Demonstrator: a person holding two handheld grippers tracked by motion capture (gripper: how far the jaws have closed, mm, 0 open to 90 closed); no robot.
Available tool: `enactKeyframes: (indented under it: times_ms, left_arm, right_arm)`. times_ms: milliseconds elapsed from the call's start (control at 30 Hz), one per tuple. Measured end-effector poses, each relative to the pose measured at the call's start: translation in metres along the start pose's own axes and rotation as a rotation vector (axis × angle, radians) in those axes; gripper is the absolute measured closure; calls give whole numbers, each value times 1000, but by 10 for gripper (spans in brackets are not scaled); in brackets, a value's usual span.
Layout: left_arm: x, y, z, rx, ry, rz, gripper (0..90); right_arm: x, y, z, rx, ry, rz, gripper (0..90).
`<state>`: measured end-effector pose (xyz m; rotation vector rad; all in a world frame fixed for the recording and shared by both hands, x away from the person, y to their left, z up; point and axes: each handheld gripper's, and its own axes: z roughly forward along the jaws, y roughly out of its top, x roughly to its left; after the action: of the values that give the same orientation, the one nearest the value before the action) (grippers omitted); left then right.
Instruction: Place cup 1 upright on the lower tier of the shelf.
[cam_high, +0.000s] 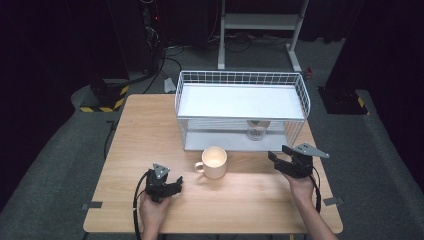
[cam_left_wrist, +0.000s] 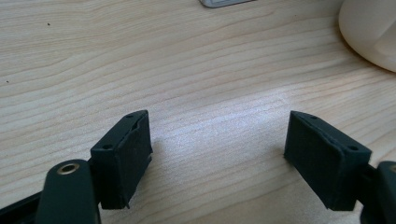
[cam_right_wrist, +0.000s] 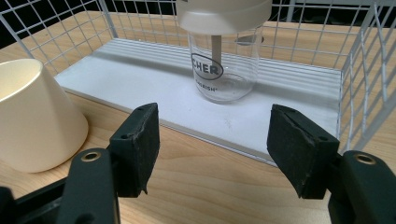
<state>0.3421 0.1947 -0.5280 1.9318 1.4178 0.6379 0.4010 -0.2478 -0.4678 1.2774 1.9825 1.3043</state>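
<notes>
My right tongs (cam_right_wrist: 212, 149) stand wide open and empty, aimed at the clear glass jar with the pale plastic lid (cam_right_wrist: 224, 56). The jar stands upright on the white lower board of the white wire shelf rack (cam_right_wrist: 299, 123), near the rack's right end; in the high view it sits at about 11 o'clock from the right tongs (cam_high: 286, 156), just inside the rack's open front.

My left tongs (cam_left_wrist: 217, 158) are also wide open and hold nothing. They hover low over the pale wooden worktop (cam_left_wrist: 140, 60). The cream ceramic mug (cam_high: 214, 162) stands at 2 o'clock from the left tongs in the high view, near but apart from them, its handle pointing left.

Handling judgement, jar: rigid, smooth glass, so slippery against the pads and breakable if knocked against the wire. It looks empty, probably light. The lid flares wider than the body, and I cannot tell whether it is fastened on, so I would not lift by it.

- Grip point: the straight wall around mid-height, near the printed label, jaws either side.
- Approach straight in through the open front, keeping clear of the right-hand wires and the upper shelf overhead.
- Squeeze firmly but gently; draw out level.

Mug: heavier, stiff, glazed; it tapers towards the base, so a side grip may slip.
</notes>
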Motion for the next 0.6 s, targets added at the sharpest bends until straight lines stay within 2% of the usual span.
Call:
enactKeyframes:
  times_ms: [600]
  left_arm:
    - [0, 0, 0, 0, 0, 0, 229]
  right_arm:
    - [-6, -13, -18, -10, -8, 18, 344]
